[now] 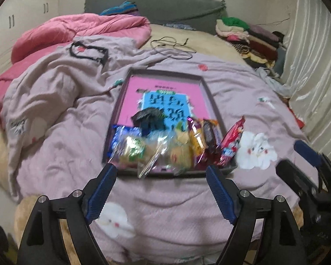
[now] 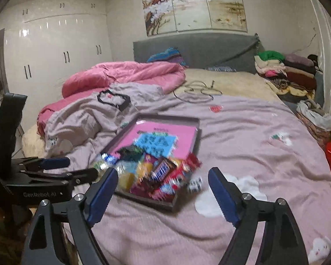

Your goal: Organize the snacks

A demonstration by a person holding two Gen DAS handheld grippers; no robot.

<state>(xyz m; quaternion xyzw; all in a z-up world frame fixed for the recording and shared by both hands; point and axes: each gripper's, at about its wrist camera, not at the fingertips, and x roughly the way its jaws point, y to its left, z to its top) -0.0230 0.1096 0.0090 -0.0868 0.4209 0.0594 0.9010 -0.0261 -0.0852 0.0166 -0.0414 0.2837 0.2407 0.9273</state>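
Now both the left hand-held gripper [image 1: 162,170] and the right hand-held gripper [image 2: 163,173] tip down over the bed [image 1: 165,198], jaws wide apart and empty, just short of the snacks [image 1: 170,145] piled in the tray [image 1: 206,84].

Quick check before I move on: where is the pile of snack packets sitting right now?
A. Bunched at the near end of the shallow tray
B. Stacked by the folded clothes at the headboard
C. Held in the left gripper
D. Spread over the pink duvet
A: the snack packets lie heaped at the near end of the tray, whose far end is bare.
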